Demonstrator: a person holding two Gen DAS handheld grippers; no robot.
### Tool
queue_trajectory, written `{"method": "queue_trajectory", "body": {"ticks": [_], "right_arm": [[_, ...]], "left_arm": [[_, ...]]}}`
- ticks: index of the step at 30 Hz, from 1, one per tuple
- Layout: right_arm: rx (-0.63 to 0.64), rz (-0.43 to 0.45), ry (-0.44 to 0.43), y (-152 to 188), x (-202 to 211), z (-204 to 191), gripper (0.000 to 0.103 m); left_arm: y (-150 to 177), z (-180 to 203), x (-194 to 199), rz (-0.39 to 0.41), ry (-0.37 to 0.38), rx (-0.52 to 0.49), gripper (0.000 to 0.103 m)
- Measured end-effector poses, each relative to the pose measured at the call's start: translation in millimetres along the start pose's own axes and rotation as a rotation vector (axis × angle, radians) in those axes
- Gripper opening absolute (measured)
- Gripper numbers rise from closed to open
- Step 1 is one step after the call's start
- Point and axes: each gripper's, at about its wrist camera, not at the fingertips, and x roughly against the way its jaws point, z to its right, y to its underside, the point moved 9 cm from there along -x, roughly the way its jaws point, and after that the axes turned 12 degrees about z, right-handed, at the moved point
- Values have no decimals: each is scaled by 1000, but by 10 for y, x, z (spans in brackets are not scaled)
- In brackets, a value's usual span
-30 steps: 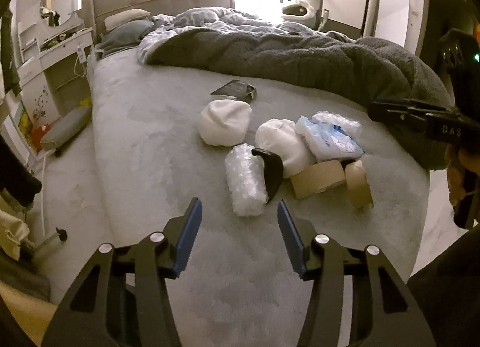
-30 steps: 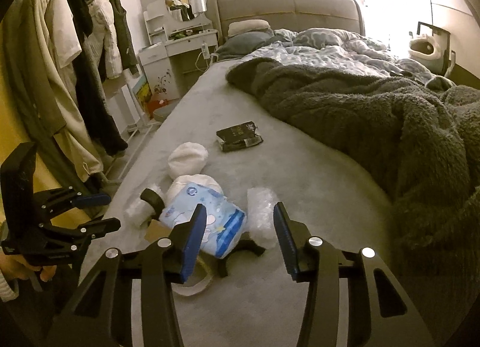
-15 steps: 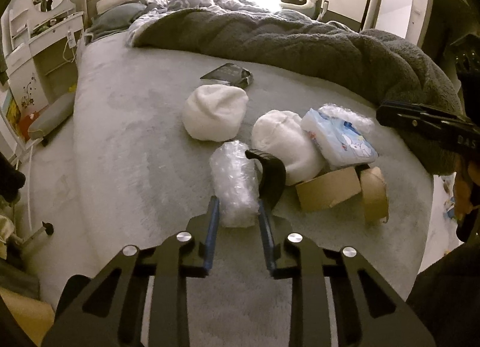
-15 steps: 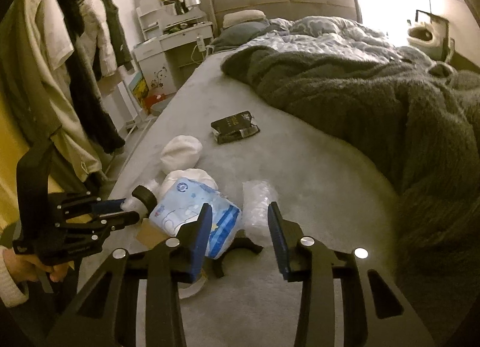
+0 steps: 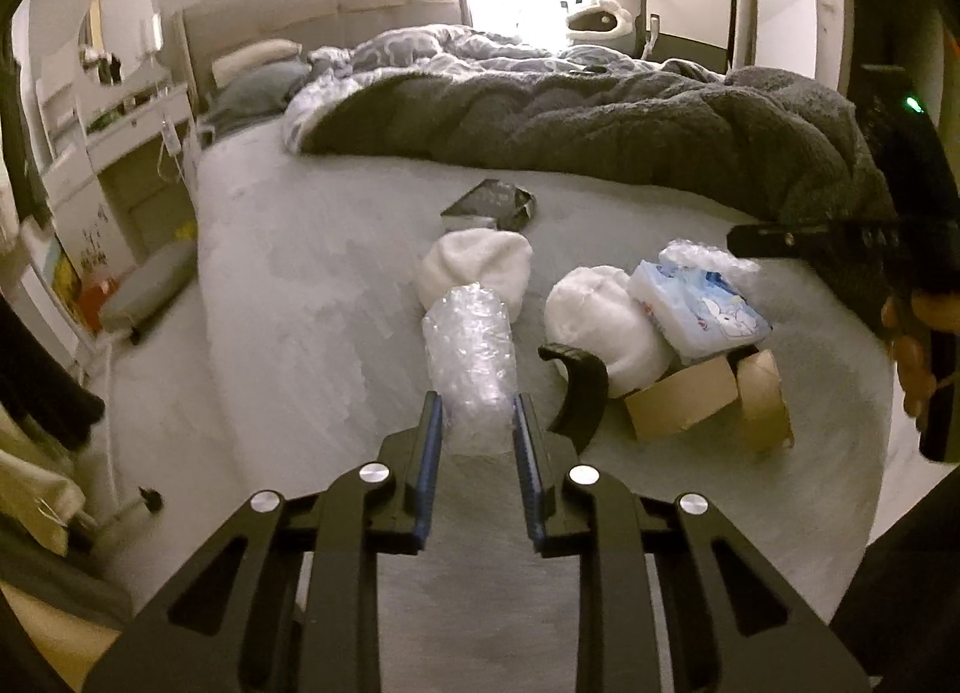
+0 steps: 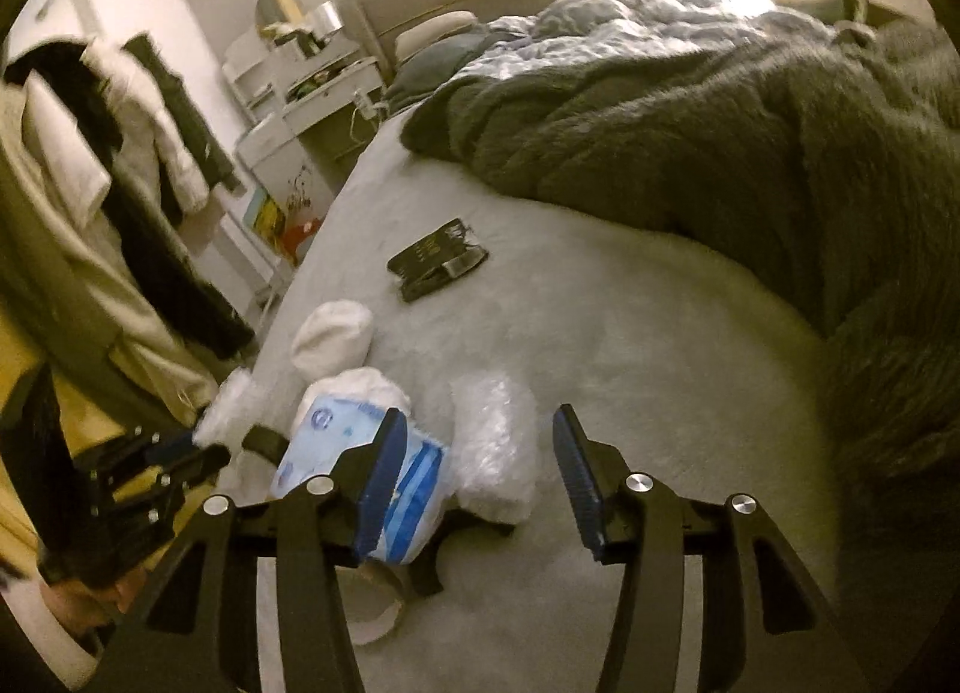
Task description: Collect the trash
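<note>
Bubble wrap (image 5: 471,357) clamped in left gripper (image 5: 477,423); right gripper (image 6: 474,453) opening, empty, tissue pack (image 6: 360,453) beside; remaining trash uncollected.

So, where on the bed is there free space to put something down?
Bare sheet lies between the bed's left edge and the trash pile, and a strip between the black packet and the grey blanket. It is crowded around the white bundles, blue pack and cardboard box. The left gripper is shut on the bubble wrap.

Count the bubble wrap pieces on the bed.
2. One roll of bubble wrap held in the left claw; a second bubble wrap piece behind the blue-white pack. More may be hidden.
</note>
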Motion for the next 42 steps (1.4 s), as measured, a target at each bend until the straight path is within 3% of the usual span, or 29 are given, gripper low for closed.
{"method": "queue_trajectory", "body": {"ticks": [5, 13, 15, 23, 30, 42], "right_arm": [[-89, -8, -21, 0, -98, 69, 52], [-69, -81, 35, 105, -364, 39, 52], [-76, -92, 52, 129, -403, 70, 38], [-59, -18, 68, -87, -340, -76, 36], [16, 20, 50, -259, -368, -504, 36], [232, 29, -43, -305, -537, -1738, 36]], "left_arm": [[4, -75, 18, 3, -7, 4, 25], [33, -220, 74, 6, -16, 32, 25], [51, -267, 99, 7, -18, 42, 25], [113, -547, 210, 7, -27, 123, 25], [186, -766, 344, 9, -46, 159, 25], [604, -1260, 485, -60, -94, 271, 25]]}}
